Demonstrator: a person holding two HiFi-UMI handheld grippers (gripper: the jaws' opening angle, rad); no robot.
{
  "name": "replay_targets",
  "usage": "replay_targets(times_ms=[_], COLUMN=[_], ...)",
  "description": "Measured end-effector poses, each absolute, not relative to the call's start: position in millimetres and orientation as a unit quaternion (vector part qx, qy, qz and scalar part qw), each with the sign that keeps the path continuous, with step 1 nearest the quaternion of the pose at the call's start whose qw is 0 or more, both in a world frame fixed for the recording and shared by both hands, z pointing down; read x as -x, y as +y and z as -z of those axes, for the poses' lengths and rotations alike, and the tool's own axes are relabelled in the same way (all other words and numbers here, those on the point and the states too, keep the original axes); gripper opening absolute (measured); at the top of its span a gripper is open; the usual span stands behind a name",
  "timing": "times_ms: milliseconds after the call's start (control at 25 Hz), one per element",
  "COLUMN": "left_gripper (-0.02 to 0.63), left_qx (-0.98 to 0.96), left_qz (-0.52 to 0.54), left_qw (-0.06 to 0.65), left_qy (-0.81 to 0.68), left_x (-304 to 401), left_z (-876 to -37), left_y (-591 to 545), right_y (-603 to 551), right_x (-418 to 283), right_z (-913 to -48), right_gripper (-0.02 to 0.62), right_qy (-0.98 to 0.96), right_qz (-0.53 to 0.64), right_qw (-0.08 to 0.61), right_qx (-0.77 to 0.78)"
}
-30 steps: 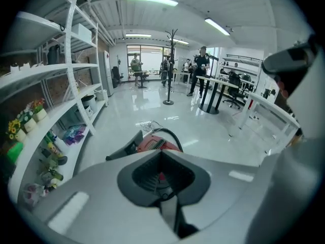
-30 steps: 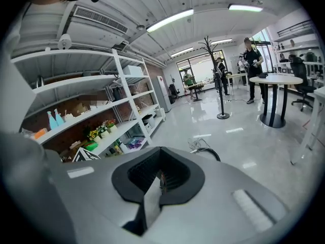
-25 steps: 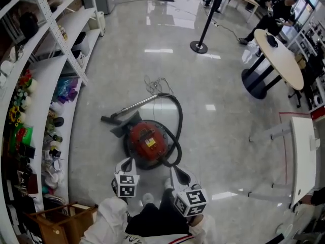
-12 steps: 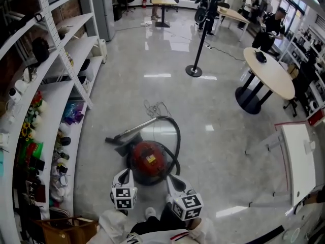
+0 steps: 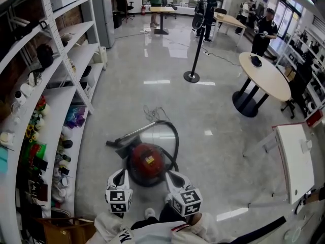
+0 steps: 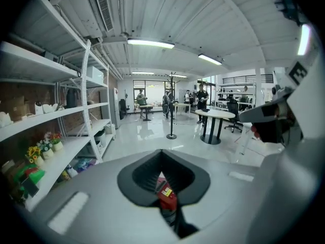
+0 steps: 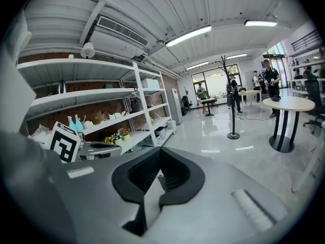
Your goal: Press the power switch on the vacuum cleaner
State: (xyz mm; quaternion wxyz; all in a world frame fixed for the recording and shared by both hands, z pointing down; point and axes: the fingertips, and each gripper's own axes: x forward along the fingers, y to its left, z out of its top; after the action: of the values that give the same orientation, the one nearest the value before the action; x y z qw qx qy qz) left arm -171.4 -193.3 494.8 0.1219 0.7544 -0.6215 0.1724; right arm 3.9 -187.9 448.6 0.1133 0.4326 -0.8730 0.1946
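Left gripper (image 5: 121, 177): fingers closed together, nothing gripped. In the left gripper view the red vacuum cleaner (image 5: 147, 161) shows through the slit below them. Right gripper (image 5: 175, 180): fingers also pinched together and empty, with only floor (image 5: 218, 111) visible through the gap. Vacuum cleaner sits on the floor just ahead of both finger pairs, between them. Black hose (image 5: 176, 136) loops round its far right side. Wand and nozzle (image 5: 115, 144) lie beyond the left fingers. Power switch is too small to pick out. Shelving (image 5: 51, 105) runs off to the left of the left fingers.
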Motion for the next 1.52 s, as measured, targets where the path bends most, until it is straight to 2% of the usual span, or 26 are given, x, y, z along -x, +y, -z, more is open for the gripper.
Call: replay_targets(times_ms=[560,1520], left_gripper=[0.000,0.000], left_qx=[-0.771,-0.778], left_qz=[-0.120,-0.124], left_qw=[0.071,0.071], left_qy=[-0.621,-0.611], left_x=[169.4,182.9], left_z=[-428.0,-438.8], left_y=[-177.1,-133.9], right_y=[-175.7,-130.1], right_x=[-4.1,-0.9], right_z=[-408.9,-408.6], right_gripper=[0.000,0.000], right_qy=[-0.877,-0.860], right_qz=[-0.161,-0.163], right_qw=[0.084,0.100], right_qx=[-0.446,-0.474])
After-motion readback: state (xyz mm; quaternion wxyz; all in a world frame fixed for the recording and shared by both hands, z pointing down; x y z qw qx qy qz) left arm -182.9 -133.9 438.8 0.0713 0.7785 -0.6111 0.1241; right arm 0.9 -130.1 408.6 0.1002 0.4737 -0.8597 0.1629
